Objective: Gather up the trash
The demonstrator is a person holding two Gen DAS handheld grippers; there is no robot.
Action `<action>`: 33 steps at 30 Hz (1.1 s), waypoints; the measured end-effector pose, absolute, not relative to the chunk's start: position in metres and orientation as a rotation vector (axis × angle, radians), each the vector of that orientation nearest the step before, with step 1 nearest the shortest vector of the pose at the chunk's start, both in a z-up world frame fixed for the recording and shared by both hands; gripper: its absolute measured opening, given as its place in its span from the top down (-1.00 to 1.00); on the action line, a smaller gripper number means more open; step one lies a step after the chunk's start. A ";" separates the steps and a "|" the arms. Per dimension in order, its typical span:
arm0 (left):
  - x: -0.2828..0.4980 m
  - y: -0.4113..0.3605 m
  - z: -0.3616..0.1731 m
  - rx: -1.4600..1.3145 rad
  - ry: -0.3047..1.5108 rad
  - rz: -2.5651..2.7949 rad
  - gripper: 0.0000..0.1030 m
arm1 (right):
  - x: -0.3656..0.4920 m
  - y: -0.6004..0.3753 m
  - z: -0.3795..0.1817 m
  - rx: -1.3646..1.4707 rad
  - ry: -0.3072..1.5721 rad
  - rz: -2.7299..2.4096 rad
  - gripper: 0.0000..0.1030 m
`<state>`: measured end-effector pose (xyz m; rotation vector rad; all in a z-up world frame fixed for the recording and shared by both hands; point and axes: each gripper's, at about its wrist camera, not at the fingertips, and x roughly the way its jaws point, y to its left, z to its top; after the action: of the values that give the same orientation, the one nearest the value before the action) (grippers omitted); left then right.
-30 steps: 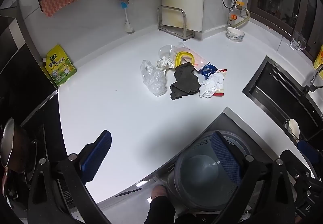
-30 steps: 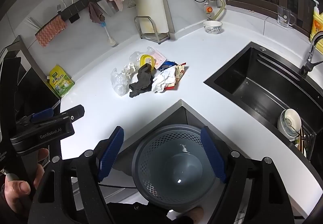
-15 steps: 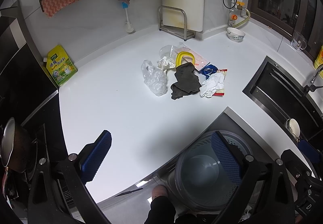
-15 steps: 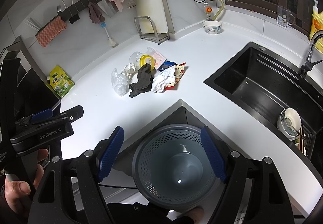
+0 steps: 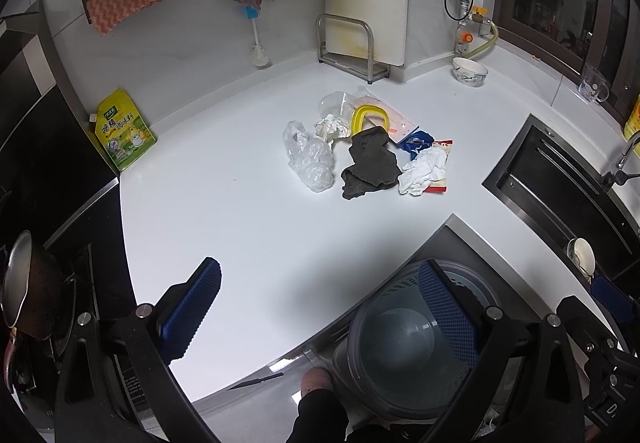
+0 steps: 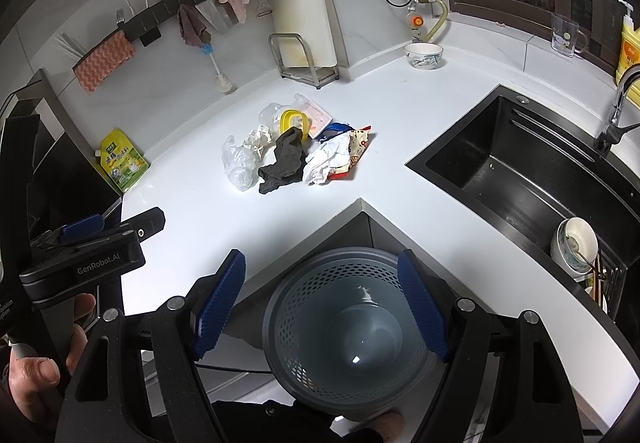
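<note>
Movement since the earlier frame: none evident; left gripper [image 5: 316,307] and right gripper [image 6: 320,299] remain over the counter's inner corner, jaws wide, holding nothing. Trash pile [image 6: 296,151]: mid-counter, well apart from both; perforated bin [image 6: 340,331] below, apparently empty. Risk: clear plastic bag [image 5: 310,159] and crumpled paper [image 5: 422,171] look light and could slip a shallow pinch or drop beside the bin.

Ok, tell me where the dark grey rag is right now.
The dark grey rag lies mid-counter in the right wrist view, in the middle of the trash pile, between the clear plastic bag on its left and the white crumpled paper on its right.
</note>
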<state>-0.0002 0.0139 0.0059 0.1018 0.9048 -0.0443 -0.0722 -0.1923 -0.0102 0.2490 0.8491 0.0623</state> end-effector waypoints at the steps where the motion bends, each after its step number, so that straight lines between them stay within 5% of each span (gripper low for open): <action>1: -0.001 0.013 0.005 0.102 0.904 -0.044 -0.88 | -0.072 -0.192 -0.010 0.249 0.849 0.062 -0.45; 33: -0.001 0.015 0.005 0.105 0.907 -0.042 -0.88 | -0.074 -0.189 -0.011 0.245 0.852 0.066 -0.45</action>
<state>-0.0008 0.0153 0.0053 0.1051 0.9065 -0.0417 -0.0738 -0.1889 -0.0111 0.2454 0.8523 0.0657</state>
